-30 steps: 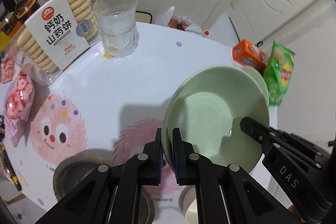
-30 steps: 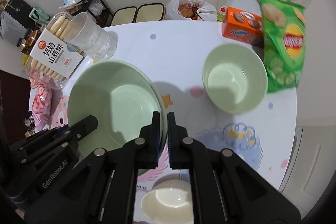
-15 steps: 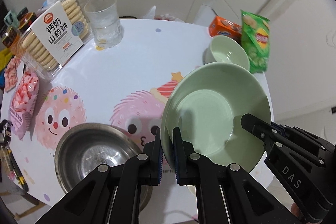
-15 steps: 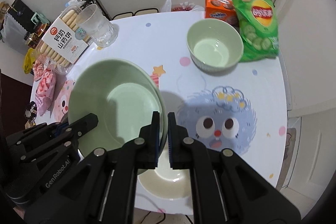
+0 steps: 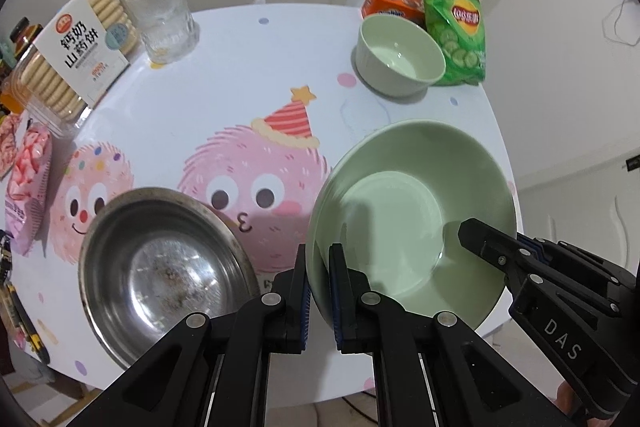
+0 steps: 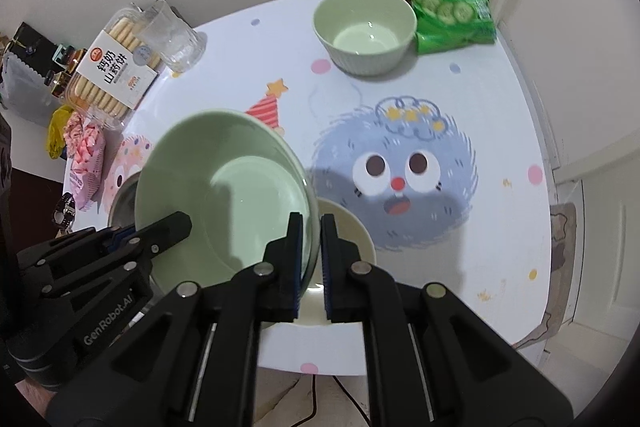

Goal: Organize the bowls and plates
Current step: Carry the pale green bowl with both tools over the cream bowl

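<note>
Both grippers hold one large light green bowl [image 5: 404, 215] above the round table. My left gripper [image 5: 318, 267] is shut on its left rim. My right gripper [image 6: 308, 239] is shut on the opposite rim of the same bowl [image 6: 224, 195]. A steel bowl [image 5: 164, 267] sits on the table to the left, below the green one. A cream bowl [image 6: 352, 239] sits on the table under the right gripper, partly hidden. A small green bowl [image 5: 400, 55] stands at the far side; it also shows in the right wrist view [image 6: 364, 31].
A green chip bag [image 5: 454, 23] and an orange box [image 5: 390, 1] stand behind the small bowl. A glass [image 5: 164, 19], a biscuit box [image 5: 76, 47] and a pink snack pack [image 5: 28, 183] line the table's left edge.
Both grippers have pulled the large green bowl back toward the near edge and up. The steel bowl and the cream bowl have come into view beneath it.
</note>
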The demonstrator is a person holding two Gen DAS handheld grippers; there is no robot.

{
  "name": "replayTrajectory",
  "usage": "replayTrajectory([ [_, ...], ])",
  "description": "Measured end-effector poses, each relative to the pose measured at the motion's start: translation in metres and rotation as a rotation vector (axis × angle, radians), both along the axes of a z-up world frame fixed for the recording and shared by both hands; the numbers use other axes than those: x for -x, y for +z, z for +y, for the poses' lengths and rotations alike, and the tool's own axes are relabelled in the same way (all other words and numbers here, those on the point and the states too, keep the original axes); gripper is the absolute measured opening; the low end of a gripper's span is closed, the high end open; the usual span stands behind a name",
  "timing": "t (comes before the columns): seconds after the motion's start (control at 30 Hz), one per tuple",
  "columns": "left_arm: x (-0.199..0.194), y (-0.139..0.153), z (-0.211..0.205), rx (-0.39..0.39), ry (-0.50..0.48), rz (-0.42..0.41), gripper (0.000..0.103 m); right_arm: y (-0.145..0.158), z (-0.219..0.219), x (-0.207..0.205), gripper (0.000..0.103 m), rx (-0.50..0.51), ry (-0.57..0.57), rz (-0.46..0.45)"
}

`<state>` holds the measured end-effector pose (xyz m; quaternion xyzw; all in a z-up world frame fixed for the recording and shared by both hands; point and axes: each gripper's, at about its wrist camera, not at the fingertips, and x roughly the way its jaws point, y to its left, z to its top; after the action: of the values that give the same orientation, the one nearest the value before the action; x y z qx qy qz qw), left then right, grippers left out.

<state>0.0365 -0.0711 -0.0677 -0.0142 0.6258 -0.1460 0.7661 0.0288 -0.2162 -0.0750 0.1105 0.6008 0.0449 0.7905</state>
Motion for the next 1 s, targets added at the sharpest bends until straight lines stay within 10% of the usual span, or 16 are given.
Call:
replayTrajectory([
  [1.0, 0.013, -0.049, -0.017, -0.030, -0.044, 0.083, 0.008, -0.045, -0.020, 0.024, 0.010, -0.004, -0.043, 0.087],
])
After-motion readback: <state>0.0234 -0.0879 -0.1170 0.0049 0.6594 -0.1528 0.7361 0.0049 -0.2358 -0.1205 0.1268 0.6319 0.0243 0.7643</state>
